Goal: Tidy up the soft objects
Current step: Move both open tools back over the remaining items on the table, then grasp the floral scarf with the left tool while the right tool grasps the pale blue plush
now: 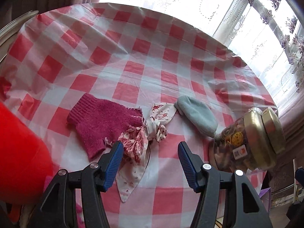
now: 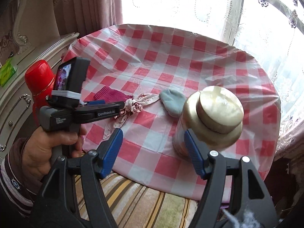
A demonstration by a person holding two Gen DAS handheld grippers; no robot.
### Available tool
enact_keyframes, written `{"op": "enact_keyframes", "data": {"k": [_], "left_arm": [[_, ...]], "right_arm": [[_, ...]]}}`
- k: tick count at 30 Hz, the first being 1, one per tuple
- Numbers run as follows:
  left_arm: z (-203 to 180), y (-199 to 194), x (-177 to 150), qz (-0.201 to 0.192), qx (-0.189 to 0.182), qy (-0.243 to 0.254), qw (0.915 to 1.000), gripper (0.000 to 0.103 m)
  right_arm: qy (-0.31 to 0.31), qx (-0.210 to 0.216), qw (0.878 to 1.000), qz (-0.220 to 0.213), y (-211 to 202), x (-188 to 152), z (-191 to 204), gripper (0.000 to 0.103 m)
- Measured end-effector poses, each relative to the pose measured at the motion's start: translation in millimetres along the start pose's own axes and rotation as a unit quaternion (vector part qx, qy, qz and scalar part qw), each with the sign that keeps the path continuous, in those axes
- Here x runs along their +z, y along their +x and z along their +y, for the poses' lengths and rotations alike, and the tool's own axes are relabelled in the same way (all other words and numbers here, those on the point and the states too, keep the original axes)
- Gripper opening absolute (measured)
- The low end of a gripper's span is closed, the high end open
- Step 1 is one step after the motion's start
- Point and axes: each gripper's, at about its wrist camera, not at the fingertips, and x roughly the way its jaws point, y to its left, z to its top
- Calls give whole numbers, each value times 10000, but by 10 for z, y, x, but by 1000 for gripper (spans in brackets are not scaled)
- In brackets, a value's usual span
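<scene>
1. At the far left a red thermos [image 2: 39, 79] stands at the edge of the surface [image 2: 171, 57], which is covered by a red-and-white checked cloth; it crowds the left side of the working area.
2. The left gripper [image 1: 150, 157] hovers low over the near edge with its blue fingers [image 1: 114, 163] spread wide and holding nothing, seemingly lined up for the nearest cloth piece.
3. The soft things lie in a loose row mid-surface: a magenta knitted sock [image 1: 98, 121] at the left, touching a knotted floral scarf [image 1: 150, 129] in the middle, whose tail trails toward the left gripper's fingers.
4. Just right of the scarf's far tip lies a pale blue fleece sock [image 1: 197, 117], flat and unfolded. None of the three looks sorted yet, so I'd judge the task barely begun.
5. A glass jar with a gold lid [image 2: 212, 114] stands near the right edge, just beside the blue sock; it could block a reach from that side.
6. The right gripper [image 2: 153, 150] hangs off the near edge, fingers wide apart and empty, one finger overlapping the jar in view; contact I cannot tell.
</scene>
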Motion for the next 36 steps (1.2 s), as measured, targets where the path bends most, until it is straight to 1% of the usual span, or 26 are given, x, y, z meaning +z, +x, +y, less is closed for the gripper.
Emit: {"op": "enact_keyframes", "data": {"k": [2,3,5,7,9,11,13,16,21,25,29,30,34,36], "left_arm": [[-73,118,90,20,33,132,9999,61],[-122,201,134,13,112,292,9995,61],[-157,338,174,55,243,435,9987,61],[-151,463,173,112,174,476,9987,60],[-161,576,151,167,214,628,9977,52],[-151,687,126,245,215,739,9967,34],[-115,786,97,381,121,725,9966,27],[-44,859,54,469,-69,663,9967,21],[118,760,47,374,-515,279,9976,19],[268,630,33,197,-688,-123,9974,18],[409,513,55,-149,-594,-529,9967,18],[432,499,60,-199,-581,-598,9963,18],[506,472,81,-329,-583,-787,9946,18],[532,473,82,-328,-603,-827,9942,18]], "right_arm": [[-39,-72,10000,30,97,143,27,71],[-86,-108,9999,28,146,214,43,72],[-182,-195,9996,26,243,343,61,80],[-201,-309,9993,46,352,462,53,81],[-147,-412,9990,96,471,569,28,82],[-73,-577,9981,182,617,662,-1,82],[-54,-696,9972,277,765,726,2,82],[-133,-858,9953,428,995,777,60,82],[-282,-1103,9908,736,1405,755,166,82],[-499,-1353,9851,937,1713,683,221,82],[-717,-1607,9769,1212,2057,603,241,82],[-878,-1785,9728,1191,2126,591,264,82],[-1066,-1917,9663,1347,2359,542,310,82],[-1297,-2084,9596,1378,2469,504,354,82]]}}
